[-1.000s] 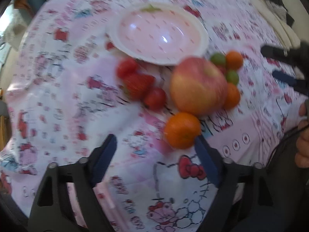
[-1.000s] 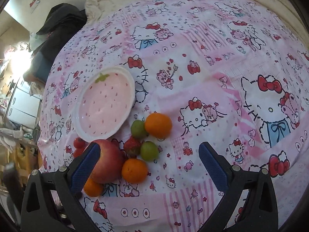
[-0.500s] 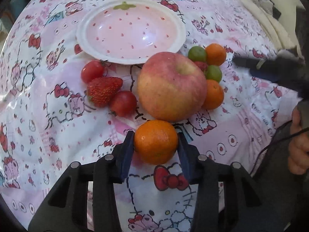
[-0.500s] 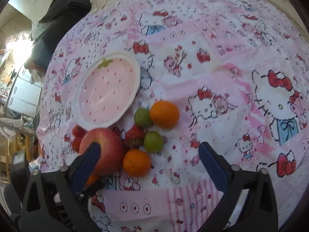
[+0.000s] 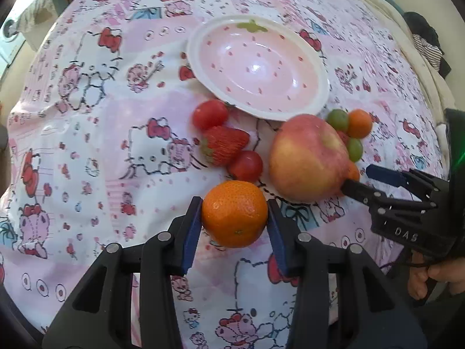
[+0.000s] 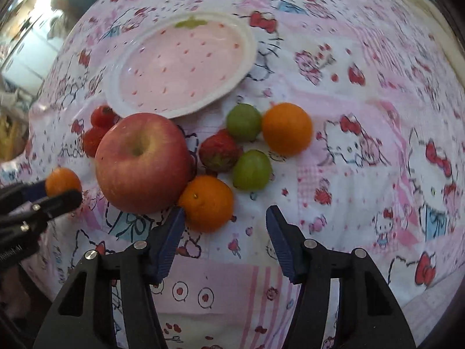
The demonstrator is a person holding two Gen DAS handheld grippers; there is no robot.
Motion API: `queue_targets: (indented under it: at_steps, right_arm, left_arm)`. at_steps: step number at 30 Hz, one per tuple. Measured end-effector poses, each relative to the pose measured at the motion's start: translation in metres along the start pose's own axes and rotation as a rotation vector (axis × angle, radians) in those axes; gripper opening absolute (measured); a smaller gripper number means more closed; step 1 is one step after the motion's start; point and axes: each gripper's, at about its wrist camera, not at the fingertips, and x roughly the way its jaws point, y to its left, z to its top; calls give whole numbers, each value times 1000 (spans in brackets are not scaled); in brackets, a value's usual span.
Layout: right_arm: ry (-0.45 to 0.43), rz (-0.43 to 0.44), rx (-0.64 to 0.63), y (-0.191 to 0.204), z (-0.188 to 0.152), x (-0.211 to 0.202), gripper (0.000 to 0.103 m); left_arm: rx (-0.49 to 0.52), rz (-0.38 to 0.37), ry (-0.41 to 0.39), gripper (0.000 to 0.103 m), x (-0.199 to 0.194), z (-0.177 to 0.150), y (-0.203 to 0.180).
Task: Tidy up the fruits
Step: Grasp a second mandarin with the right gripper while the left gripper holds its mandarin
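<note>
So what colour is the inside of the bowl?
Pale pink with little red specks, inside a white rim; the bowl shows best in the left wrist view.

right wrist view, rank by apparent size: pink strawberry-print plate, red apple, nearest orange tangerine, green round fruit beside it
1. pink strawberry-print plate
2. red apple
3. nearest orange tangerine
4. green round fruit

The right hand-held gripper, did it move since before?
Yes. The right hand-held gripper came closer to the apple and an orange.
</note>
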Motion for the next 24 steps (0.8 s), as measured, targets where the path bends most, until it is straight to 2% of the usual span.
queue_targets:
  at_steps: [7,10,13,14,16,17,24]
  right_arm:
    - [31,39,-22,4,-5,1,61]
    - [55,21,-82,17,-5,10,61]
    - [40,-34,-126,26,-2,13,60]
    - [42,-40,-128,25,-2,14,59]
    - [44,-75,-132,24,-2,17,47]
    - [55,-81,-124,21,-2,20,45]
    - [29,-25,-103,16,-7,7,41]
  left_arm:
    - [-25,-5,-12,39,-7,-3,7]
    - [-14,5,-25,39,-9,-2,5]
    - [-15,10,-33,39,-9,-1,5]
    - [-16,13,-37,39,-9,0,5]
    - [-18,21,-42,39,-9,0,7]
    - [-18,22,-42,39,-10,-1,8]
    - [-13,36,-62,39,-12,-1,8]
